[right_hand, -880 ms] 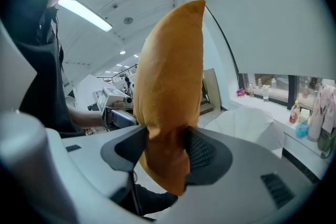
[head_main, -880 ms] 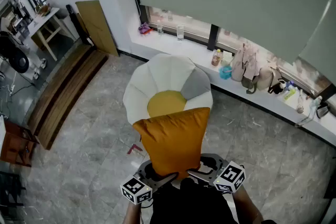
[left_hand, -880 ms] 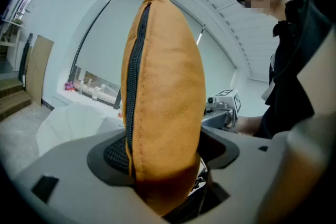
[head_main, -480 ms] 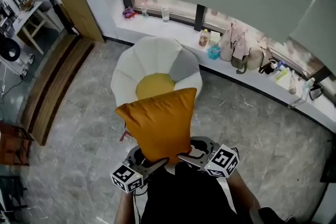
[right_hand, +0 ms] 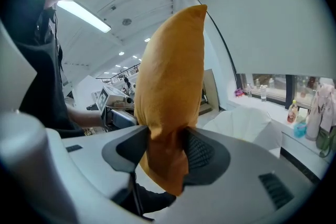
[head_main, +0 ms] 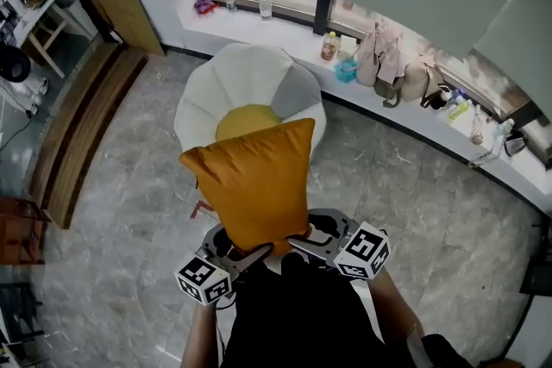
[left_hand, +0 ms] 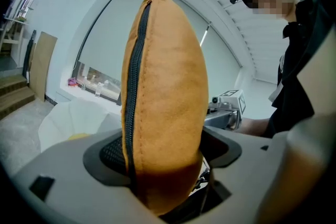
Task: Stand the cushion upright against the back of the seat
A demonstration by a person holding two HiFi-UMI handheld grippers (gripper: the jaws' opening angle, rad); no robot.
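Observation:
An orange cushion (head_main: 254, 181) hangs upright in the air in front of me, held by its lower edge. My left gripper (head_main: 250, 254) is shut on the cushion's lower left part; its zipper edge (left_hand: 134, 86) faces the left gripper view. My right gripper (head_main: 302, 243) is shut on the lower right corner (right_hand: 165, 160). Beyond the cushion stands a white petal-shaped seat (head_main: 228, 90) with a yellow seat pad (head_main: 246, 118) and one grey back panel (head_main: 297, 95). The cushion is apart from the seat and hides part of the pad.
A long white window ledge (head_main: 405, 129) behind the seat carries bottles, a glass and bags. A brown board (head_main: 125, 9) leans on the wall at the left, above wooden steps (head_main: 78, 134). Grey stone floor surrounds the seat.
The seat and ledge have shifted up and left in the head view as I came nearer. The cushion stays gripped by both grippers and now covers more of the yellow pad.

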